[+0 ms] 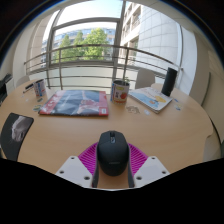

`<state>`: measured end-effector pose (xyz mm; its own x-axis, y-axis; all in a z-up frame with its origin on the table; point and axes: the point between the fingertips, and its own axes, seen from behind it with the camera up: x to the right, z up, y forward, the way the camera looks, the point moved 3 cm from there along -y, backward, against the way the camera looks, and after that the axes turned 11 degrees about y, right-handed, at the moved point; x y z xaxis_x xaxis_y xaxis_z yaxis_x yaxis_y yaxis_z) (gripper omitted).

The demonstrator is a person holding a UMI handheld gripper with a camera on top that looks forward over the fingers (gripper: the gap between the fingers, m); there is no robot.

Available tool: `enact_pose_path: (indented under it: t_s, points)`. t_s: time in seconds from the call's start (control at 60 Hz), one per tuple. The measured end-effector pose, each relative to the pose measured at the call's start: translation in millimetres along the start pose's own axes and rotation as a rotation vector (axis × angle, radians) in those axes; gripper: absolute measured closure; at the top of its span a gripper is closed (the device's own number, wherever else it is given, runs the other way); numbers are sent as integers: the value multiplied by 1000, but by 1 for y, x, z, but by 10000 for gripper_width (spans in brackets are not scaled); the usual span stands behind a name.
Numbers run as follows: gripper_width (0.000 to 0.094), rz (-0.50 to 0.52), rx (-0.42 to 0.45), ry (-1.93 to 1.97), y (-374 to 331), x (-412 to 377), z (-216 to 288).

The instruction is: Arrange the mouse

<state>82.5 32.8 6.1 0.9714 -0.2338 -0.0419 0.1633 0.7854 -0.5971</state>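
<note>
The black computer mouse [112, 152] sits between the fingers of the gripper [112, 168], its sides apparently touching both magenta pads [88, 157] — so it looks grasped, low over the wooden surface [60, 135]. The pick seems done; carrying and setting it down remain. Beyond lie a pink mat [75, 101], a can [120, 91] and a booklet [152, 98].

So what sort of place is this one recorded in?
Probably an office or meeting room: a round wooden table with a computer mouse between the gripper fingers, a can and papers, beside a big window.
</note>
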Motion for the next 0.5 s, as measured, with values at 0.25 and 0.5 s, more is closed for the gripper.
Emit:
enact_pose_path:
  t_s: [0.25,0.5]
  points:
    - [547,-86,154,98,-82,-24,80]
    - [550,8,450,181,-226,-191,197]
